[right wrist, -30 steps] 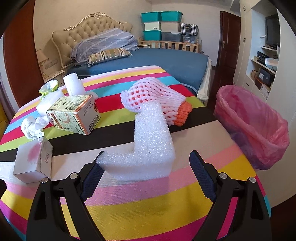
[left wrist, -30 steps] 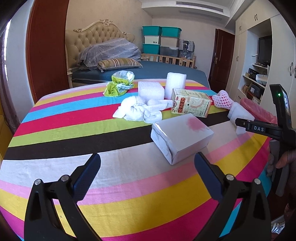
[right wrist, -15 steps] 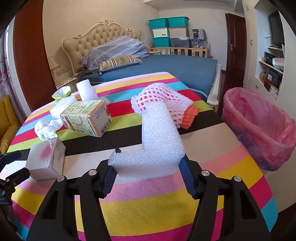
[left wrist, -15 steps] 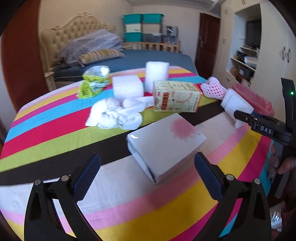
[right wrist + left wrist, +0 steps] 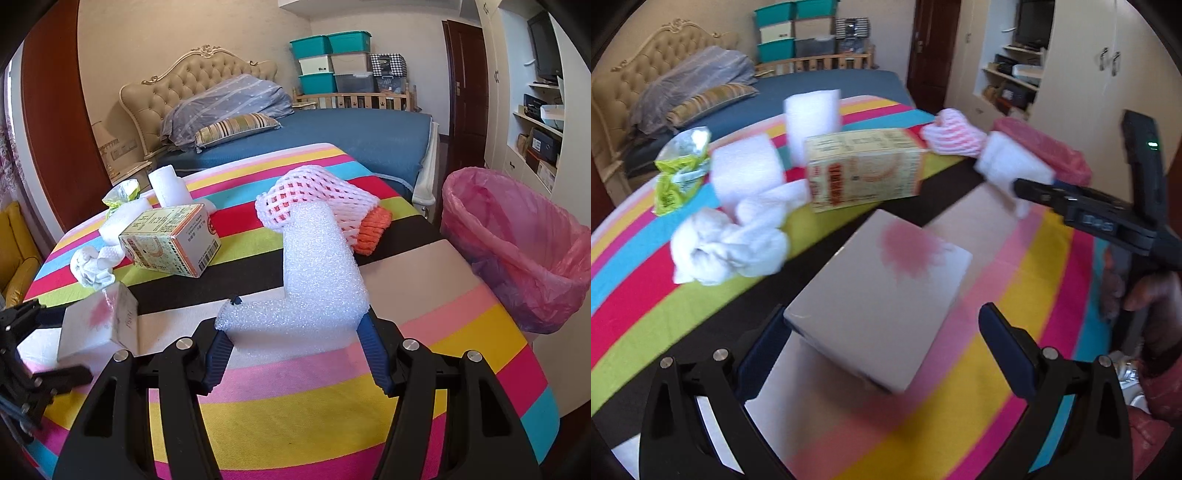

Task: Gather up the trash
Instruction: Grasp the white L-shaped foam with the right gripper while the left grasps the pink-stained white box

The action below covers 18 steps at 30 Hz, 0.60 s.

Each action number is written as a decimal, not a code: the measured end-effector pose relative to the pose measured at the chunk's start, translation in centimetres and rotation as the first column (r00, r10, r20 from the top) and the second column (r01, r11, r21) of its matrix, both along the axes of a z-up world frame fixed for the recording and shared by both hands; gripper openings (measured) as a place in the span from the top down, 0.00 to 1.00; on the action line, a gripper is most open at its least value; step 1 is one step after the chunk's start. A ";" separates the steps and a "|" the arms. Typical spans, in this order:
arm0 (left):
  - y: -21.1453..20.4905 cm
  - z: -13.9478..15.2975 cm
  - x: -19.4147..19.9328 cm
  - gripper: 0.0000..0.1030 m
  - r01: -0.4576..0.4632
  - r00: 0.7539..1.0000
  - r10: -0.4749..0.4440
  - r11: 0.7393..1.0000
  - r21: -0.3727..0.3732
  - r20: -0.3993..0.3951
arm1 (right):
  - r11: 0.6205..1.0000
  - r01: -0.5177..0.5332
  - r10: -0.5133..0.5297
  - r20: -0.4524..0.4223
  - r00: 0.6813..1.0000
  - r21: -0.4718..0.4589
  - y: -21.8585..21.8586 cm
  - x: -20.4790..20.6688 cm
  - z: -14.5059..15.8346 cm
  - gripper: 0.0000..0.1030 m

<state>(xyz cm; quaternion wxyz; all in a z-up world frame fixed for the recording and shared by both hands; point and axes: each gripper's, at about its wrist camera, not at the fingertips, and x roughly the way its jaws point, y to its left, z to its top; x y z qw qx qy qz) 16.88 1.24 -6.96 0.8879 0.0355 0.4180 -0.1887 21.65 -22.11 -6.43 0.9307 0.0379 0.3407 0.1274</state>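
Note:
An L-shaped white foam piece (image 5: 317,273) sits between the pads of my right gripper (image 5: 291,328), which is shut on its lower end just above the striped table (image 5: 295,406). The same foam piece (image 5: 1008,166) shows at the right of the left wrist view. My left gripper (image 5: 882,314) is open, and the near end of a white box (image 5: 879,295) with a pink stain lies between its fingers, untouched by the right one. That box (image 5: 96,325) is at the left of the right wrist view. A pink-lined bin (image 5: 517,251) stands off the table's right edge.
Further back on the table lie a printed carton (image 5: 864,170), crumpled white paper (image 5: 727,243), a green wrapper (image 5: 679,173), a foam block (image 5: 746,166), a foam roll (image 5: 812,114) and a pink net (image 5: 314,199) over an orange one (image 5: 375,229). A bed (image 5: 332,136) stands behind.
My right gripper went from open to shut on the foam piece. My left gripper moved forward and turned, so the white box now lies between its fingers.

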 end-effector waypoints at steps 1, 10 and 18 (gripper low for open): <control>-0.4 0.1 -0.4 0.05 0.010 1.000 -0.010 1.000 -0.001 -0.001 | 1.000 0.001 -0.001 -0.002 1.000 0.001 0.0 0.0 0.0 0.42; -2.4 0.6 -2.1 0.06 -0.033 0.997 0.027 0.996 0.086 0.072 | 1.000 -0.004 0.004 0.009 1.000 -0.003 0.1 -0.1 0.0 0.42; -2.3 -0.9 -1.5 0.34 -0.077 0.996 0.070 0.990 0.119 0.062 | 1.000 -0.023 0.024 0.016 1.000 -0.006 0.2 -0.2 0.1 0.42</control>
